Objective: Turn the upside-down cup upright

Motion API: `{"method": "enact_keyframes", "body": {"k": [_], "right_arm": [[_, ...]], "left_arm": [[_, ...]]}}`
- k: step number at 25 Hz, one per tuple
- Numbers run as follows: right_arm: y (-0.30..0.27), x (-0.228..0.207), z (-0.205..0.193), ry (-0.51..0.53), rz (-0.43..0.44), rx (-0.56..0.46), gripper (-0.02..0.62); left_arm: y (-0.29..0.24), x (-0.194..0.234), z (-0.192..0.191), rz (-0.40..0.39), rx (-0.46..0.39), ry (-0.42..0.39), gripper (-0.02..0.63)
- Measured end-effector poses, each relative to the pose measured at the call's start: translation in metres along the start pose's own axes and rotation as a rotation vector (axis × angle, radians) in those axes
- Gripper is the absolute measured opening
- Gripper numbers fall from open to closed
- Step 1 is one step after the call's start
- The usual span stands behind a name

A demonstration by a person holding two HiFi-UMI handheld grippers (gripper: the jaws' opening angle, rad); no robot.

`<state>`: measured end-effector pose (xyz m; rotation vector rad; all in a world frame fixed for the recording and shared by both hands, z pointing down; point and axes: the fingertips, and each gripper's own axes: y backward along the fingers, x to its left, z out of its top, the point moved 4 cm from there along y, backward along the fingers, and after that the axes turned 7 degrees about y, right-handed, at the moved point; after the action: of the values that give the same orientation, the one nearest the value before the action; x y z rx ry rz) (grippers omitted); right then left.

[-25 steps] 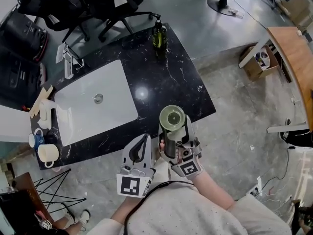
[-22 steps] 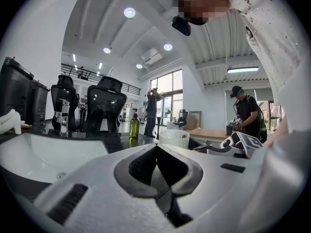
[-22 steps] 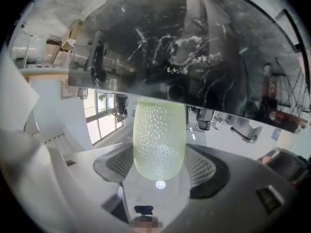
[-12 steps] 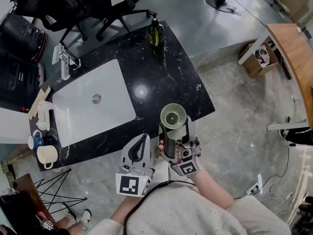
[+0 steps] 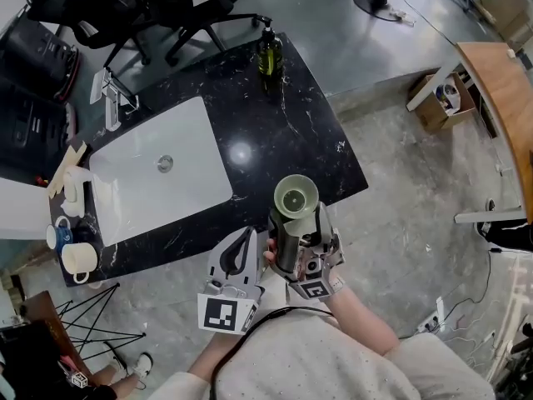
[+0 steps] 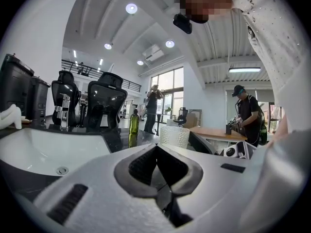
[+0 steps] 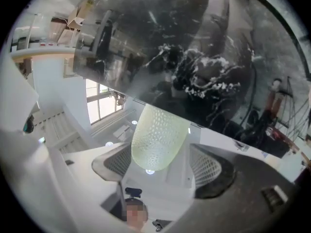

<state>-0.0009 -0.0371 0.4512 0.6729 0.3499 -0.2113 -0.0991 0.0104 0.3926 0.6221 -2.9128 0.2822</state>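
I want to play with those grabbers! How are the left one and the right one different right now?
The right gripper has its jaws apart; the left gripper has them pressed together. The right gripper holds the pale green cup, mouth up; the left gripper holds nothing. Both are white and carry a square-marker cube.

One cup (image 5: 295, 198), two mugs (image 5: 80, 261) (image 5: 59, 235), one bottle (image 5: 270, 54), one sink (image 5: 191, 140).

Room bright and even; round ceiling lamps (image 6: 131, 8) and the window (image 6: 167, 84) burn out white in the left gripper view; one soft glare spot on the black counter (image 5: 240, 155); shadows faint; both gripper views bow hard toward black corners; right gripper view: cup (image 7: 158, 137) sharp, counter behind it smeared.
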Motion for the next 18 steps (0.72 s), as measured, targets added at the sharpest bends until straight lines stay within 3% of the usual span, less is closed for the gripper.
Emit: {"method": "enact_keyframes", "body": {"k": [8,12,15,18], "right_arm": [[0.003,0.002,0.002,-0.011,0.050,0.000,0.379],[0.011,0.005,-0.006,0.015,0.063,0.055,0.379],[0.017,0.006,-0.019,0.148,-0.023,0.158,0.377],[0.017,0.005,-0.037,0.374,-0.202,0.289,0.376]], "left_arm": [[0.006,0.002,-0.006,0.008,0.007,0.013,0.005],[0.008,0.001,-0.007,0.004,0.007,0.016,0.005],[0.007,0.000,-0.007,-0.002,0.002,0.020,0.005],[0.006,-0.002,-0.010,-0.008,-0.001,0.034,0.005]]}}
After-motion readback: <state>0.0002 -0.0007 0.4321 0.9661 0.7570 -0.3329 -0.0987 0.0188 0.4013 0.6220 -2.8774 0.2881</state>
